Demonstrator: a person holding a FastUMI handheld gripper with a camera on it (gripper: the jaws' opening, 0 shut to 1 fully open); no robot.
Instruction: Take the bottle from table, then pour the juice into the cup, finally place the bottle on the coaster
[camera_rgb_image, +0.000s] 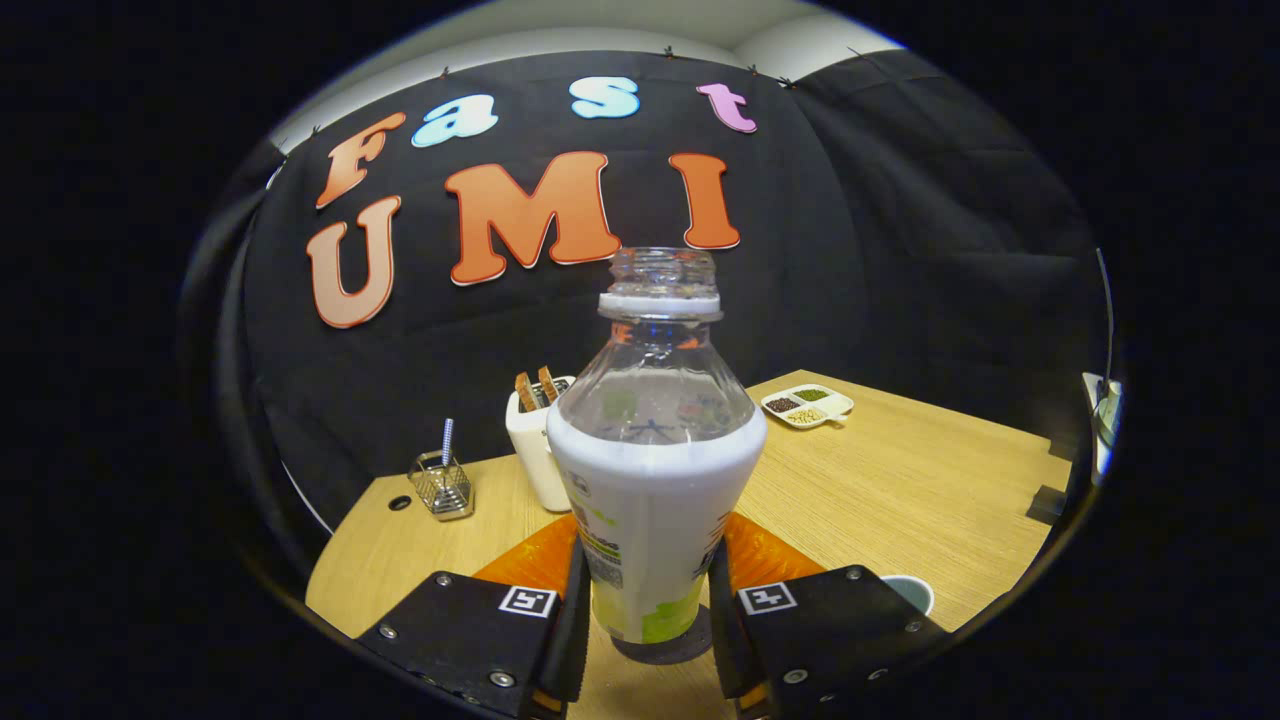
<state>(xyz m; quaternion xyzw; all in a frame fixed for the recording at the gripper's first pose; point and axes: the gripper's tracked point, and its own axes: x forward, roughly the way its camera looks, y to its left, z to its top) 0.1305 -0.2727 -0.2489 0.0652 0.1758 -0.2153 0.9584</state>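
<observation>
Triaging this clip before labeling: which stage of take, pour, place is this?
Done: the take looks complete; the gripper is shut on the uncapped bottle, both fingers pressing its labelled sides. In hand: the bottle stands upright between the fingers, with the orange coaster showing behind it on the table. Whether the pour happened is unclear; the cup sits beside the right finger, its contents hidden. Left: release on the coaster, possibly the pour.

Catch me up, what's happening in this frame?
A person's handheld gripper is shut on the uncapped bottle, fingers pressing both sides of its label. The bottle stands upright, apparently over the orange coaster. The cup sits just right of the fingers. Beyond on the table: a white holder, a wire basket and a divided dish.
</observation>
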